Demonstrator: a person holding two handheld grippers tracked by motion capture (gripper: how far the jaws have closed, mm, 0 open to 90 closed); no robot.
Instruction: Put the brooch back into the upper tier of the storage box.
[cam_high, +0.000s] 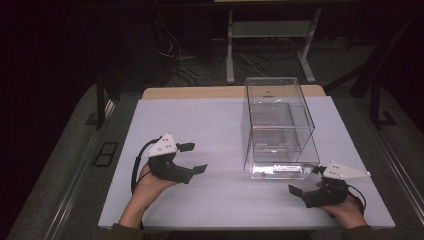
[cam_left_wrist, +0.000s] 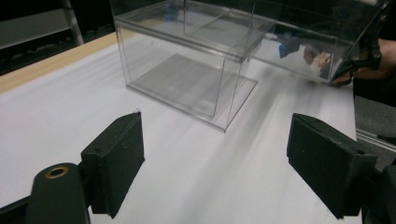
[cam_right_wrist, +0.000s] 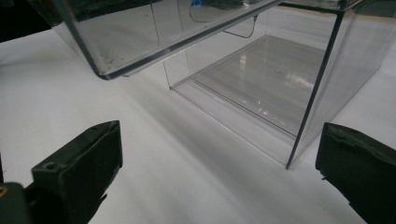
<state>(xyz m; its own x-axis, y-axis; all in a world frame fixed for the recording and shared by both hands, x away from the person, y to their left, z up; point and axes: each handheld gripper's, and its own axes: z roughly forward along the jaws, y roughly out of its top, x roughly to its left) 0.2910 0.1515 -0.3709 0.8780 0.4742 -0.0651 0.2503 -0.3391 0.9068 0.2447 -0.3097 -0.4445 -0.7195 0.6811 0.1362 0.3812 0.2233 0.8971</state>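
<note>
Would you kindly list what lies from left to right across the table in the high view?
Left claw → clear plastic box → right claw, all above the white table.

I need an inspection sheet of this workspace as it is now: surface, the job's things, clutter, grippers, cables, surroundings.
Surface: white table top, wooden edge at the far side.
Job's things: clear plastic box standing right of centre, its front panel swung out and up toward the person; nothing seen inside.
Clutter: nothing seen.
Grippers: left gripper open, holding nothing; right gripper open, near the box's front corner.
Cables: one black cable trailing from the left gripper; loose wires on the floor behind.
Surroundings: dark room, white frame legs beyond the table.
</note>
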